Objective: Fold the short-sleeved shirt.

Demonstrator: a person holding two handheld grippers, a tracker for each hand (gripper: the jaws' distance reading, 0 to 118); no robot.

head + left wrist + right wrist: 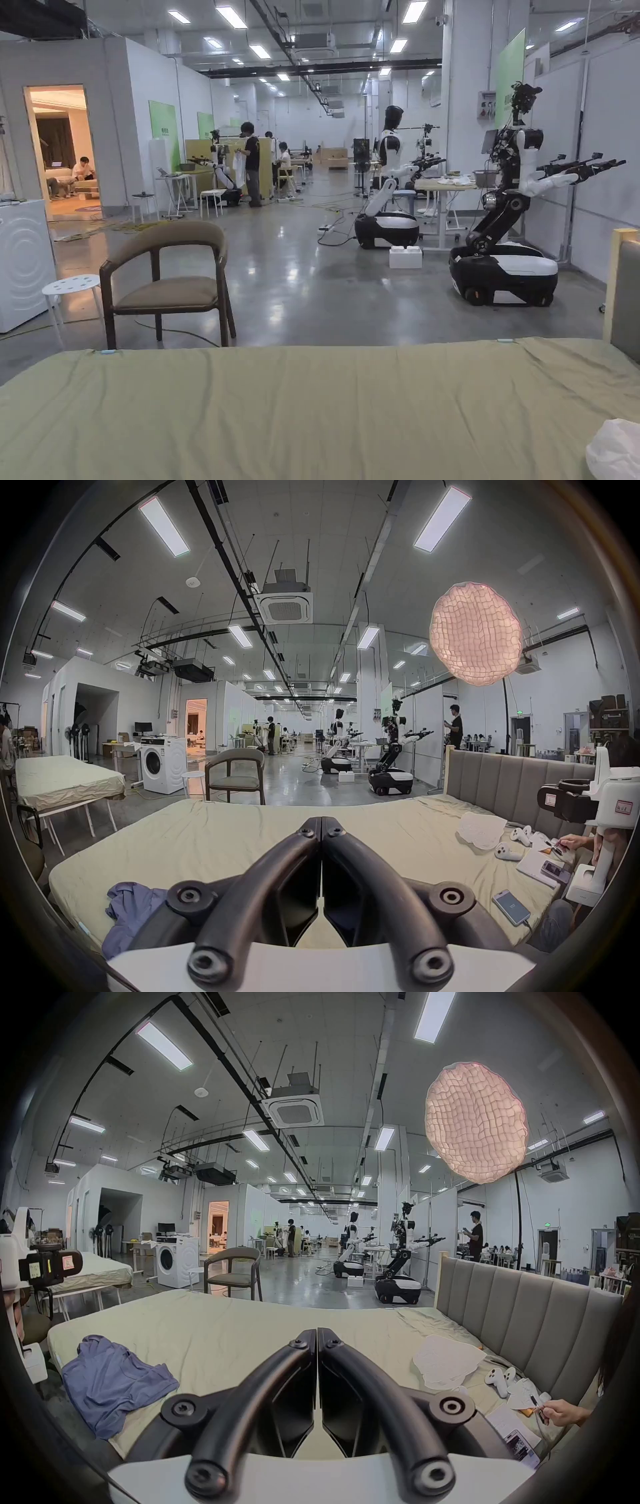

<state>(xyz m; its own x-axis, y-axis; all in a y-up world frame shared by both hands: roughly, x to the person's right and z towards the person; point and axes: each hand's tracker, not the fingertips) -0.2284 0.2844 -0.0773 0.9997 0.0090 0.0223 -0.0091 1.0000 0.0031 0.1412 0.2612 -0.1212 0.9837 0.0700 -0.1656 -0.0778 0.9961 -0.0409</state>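
Observation:
A crumpled blue short-sleeved shirt (110, 1376) lies near the left front corner of a bed with a pale green sheet (242, 1331). In the left gripper view the blue shirt (128, 913) sits low at the left, partly behind the jaws. My left gripper (321, 821) is shut with nothing between its jaws, held above the bed. My right gripper (317, 1331) is likewise shut and empty, over the middle of the sheet, right of the shirt. In the head view the green sheet (312, 406) spreads across the bottom.
A white cloth (446, 1362) lies by the padded headboard (519, 1314), with game controllers (498, 1376), phones (510, 906) and a person's hand (561, 1412) at the right. A chair (169, 281) and wheeled robots (506, 262) stand beyond the bed.

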